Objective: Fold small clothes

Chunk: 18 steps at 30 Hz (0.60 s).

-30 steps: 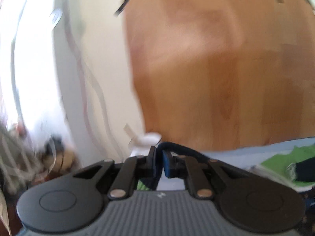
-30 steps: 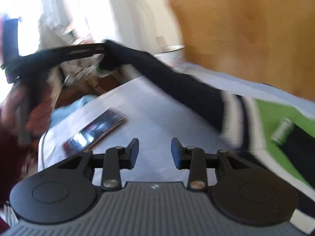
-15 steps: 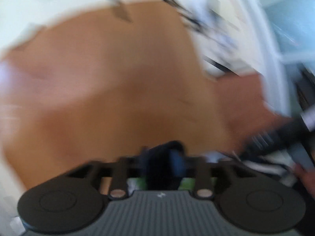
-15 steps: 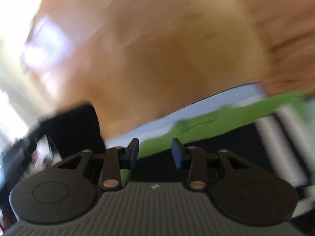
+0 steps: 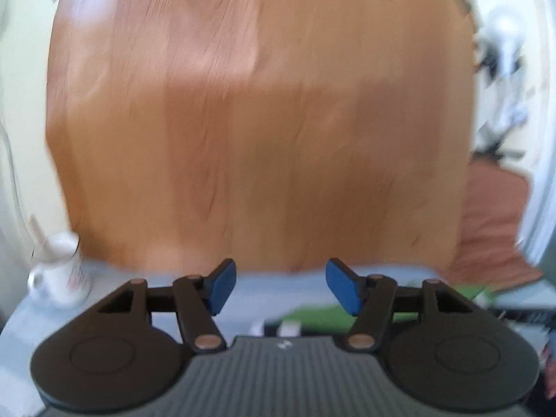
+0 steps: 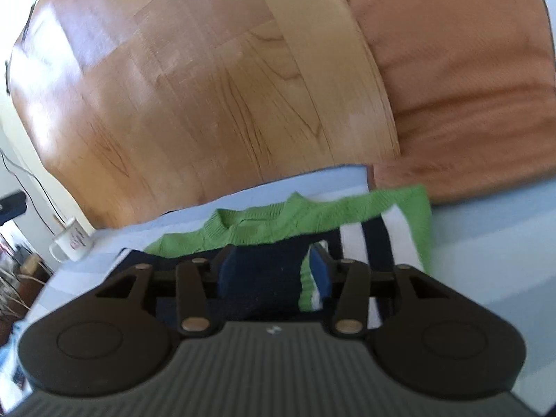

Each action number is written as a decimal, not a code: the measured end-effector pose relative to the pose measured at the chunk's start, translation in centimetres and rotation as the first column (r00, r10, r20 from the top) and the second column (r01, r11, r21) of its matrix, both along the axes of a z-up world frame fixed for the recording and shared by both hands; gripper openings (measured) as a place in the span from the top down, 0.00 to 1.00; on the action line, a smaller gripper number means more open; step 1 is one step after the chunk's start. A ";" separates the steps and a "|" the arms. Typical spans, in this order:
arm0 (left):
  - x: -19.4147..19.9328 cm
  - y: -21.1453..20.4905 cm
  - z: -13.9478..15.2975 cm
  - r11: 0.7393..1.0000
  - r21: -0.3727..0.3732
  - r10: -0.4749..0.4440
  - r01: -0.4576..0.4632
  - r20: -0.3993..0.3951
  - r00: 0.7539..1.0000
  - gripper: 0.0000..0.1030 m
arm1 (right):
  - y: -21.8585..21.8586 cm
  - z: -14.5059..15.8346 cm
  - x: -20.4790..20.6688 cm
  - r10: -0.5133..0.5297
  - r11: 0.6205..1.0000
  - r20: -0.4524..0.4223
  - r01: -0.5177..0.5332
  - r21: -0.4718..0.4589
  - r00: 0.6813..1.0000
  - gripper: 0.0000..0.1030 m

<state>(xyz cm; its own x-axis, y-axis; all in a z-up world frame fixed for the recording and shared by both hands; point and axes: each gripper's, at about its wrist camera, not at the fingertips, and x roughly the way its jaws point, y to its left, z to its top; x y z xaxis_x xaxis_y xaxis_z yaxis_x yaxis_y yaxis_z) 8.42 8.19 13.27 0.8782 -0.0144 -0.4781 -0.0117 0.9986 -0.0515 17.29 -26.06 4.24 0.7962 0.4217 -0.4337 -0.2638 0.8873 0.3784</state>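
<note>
Sweater point(image 6: 295, 222) lies flat on bed sheet point(image 6: 486, 243), directly ahead of my right gripper point(image 6: 272, 271); one sweater fold sits between its parted jaws. Wooden headboard point(image 6: 208, 87) stands behind sheet, at far edge. Cushion point(image 6: 462, 80) rests far right, beside headboard. Mug point(image 6: 71, 239) stands far left, near headboard's foot. My left gripper point(image 5: 279, 286) over near sheet, nothing between its jaws.

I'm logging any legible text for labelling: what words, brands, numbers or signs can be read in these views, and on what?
None can be read.
White ceramic mug: reddish print, too blurred to read.
Each gripper's ribbed grey body: a small pale mark, too small to make out.
</note>
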 end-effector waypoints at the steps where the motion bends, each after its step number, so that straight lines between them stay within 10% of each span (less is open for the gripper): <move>1: 0.6 0.3 -1.1 1.000 -0.008 0.006 -0.006 -0.050 0.999 0.43 | -0.2 -0.4 0.6 -0.019 1.000 -0.010 0.019 -0.020 1.000 0.44; 3: 1.8 0.4 -3.3 1.000 -0.015 0.019 -0.021 -0.135 0.991 0.43 | -0.7 -1.4 1.8 -0.056 0.998 -0.067 0.054 -0.032 0.996 0.44; 4: 2.4 0.2 -4.2 1.000 -0.013 0.021 -0.024 -0.160 0.987 0.43 | -0.8 -2.0 2.3 -0.034 0.999 -0.103 0.032 -0.015 0.994 0.55; 5: 2.9 0.0 -5.2 1.000 -0.009 0.024 -0.026 -0.183 0.983 0.43 | -0.7 -2.4 2.6 0.006 1.000 -0.123 -0.007 -0.007 0.992 0.90; 6: 3.0 0.1 -6.0 0.999 -0.007 0.029 -0.031 -0.205 0.978 0.42 | -0.3 -2.7 2.3 0.027 0.999 -0.127 -0.031 -0.027 0.992 0.92; 12: 4.7 -2.2 -9.3 0.998 0.048 0.045 -0.034 -0.259 0.965 0.52 | -2.2 -0.4 -0.3 -0.097 0.988 0.070 0.105 -0.111 0.993 0.92; 15: 6.0 -3.4 -11.1 0.990 0.130 0.088 -0.047 -0.329 0.940 0.82 | -3.7 -2.1 1.2 -0.073 0.996 -0.092 0.069 -0.052 0.993 0.75; 18: 5.9 -3.7 -12.0 0.977 0.205 0.125 -0.062 -0.310 0.943 0.82 | -5.6 -2.8 0.1 -0.096 0.995 -0.098 0.098 0.016 0.990 0.70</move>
